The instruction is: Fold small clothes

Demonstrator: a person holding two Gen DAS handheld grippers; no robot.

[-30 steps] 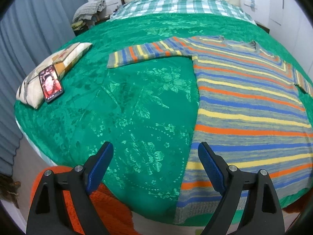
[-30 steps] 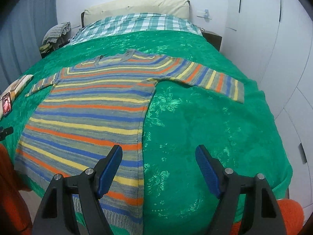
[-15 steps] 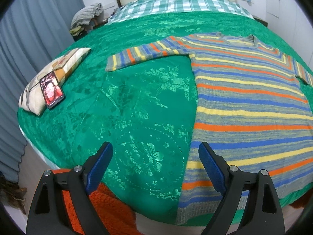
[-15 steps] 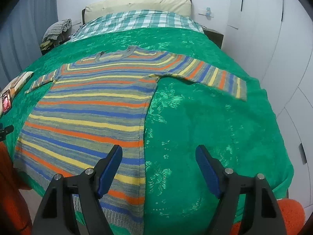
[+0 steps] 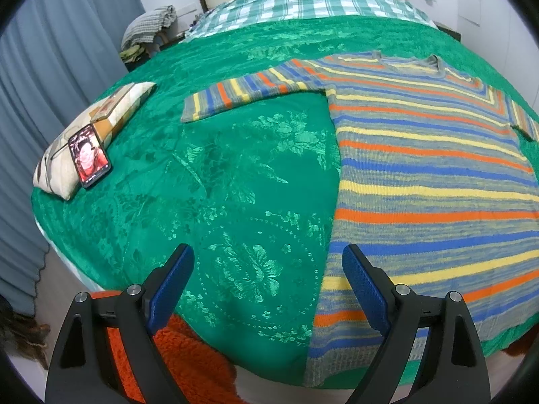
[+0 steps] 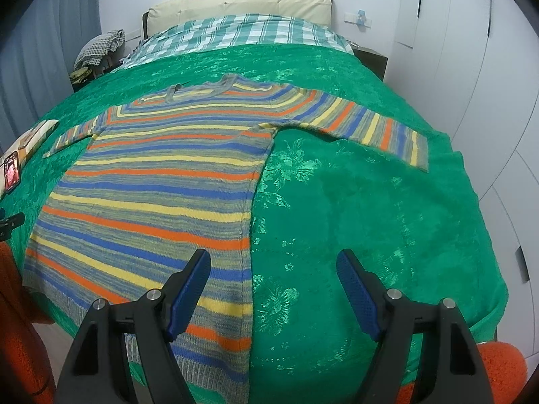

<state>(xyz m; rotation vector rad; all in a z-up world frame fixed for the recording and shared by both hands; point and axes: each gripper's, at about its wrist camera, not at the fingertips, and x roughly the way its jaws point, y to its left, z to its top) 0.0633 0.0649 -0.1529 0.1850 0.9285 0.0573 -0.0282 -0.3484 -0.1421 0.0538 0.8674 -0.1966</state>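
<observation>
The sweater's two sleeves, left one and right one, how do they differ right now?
The left sleeve ends near the pillow and phone; the right sleeve ends near the bed's wardrobe-side edge. The left gripper is open below the left sleeve, the right gripper open below the right sleeve. Both lie flat, spread outward, unfolded, with matching stripes.

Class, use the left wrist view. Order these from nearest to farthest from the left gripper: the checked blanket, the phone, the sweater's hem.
1. Sweater's hem, just right of the left gripper.
2. Phone, far left, propped on a pillow.
3. Checked blanket, at the bed's head.
</observation>
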